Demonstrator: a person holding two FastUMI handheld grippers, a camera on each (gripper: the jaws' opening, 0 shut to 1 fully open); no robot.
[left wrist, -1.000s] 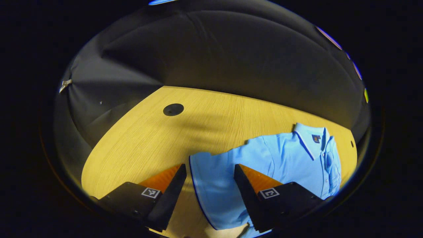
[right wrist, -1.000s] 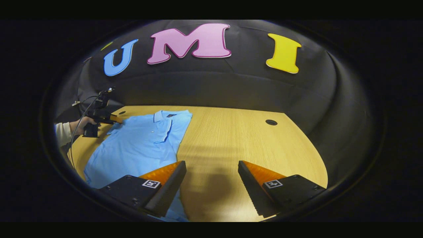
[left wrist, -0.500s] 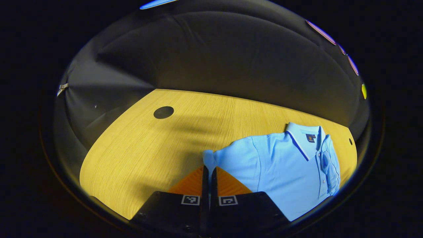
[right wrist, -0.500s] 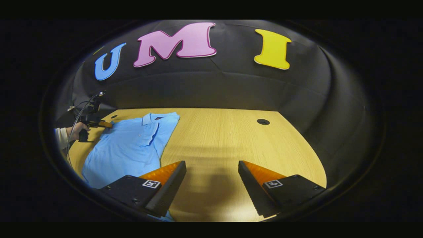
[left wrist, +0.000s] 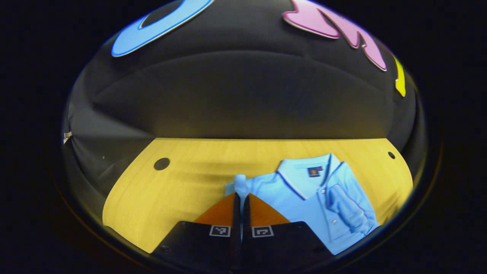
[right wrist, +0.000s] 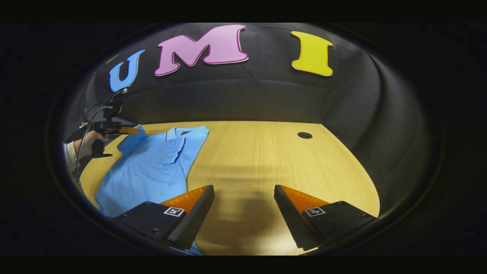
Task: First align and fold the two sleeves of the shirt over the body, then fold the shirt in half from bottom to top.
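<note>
Wooden table [right wrist: 266, 160] bears shirt [right wrist: 152, 167], collar toward wall; left fingers pinch sleeve [left wrist: 240, 182], right spread.

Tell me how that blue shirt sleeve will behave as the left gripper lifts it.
Probably floppy: the sleeve bunches between the left gripper fingers and drapes in the right gripper view. Likely light; the shirt body stays flat on the table. It may crease rather than slip.

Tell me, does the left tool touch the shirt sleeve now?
Touching. In the left gripper view the left tool is shut on the sleeve, and a fold of its cloth sticks up between the closed fingers.
</note>
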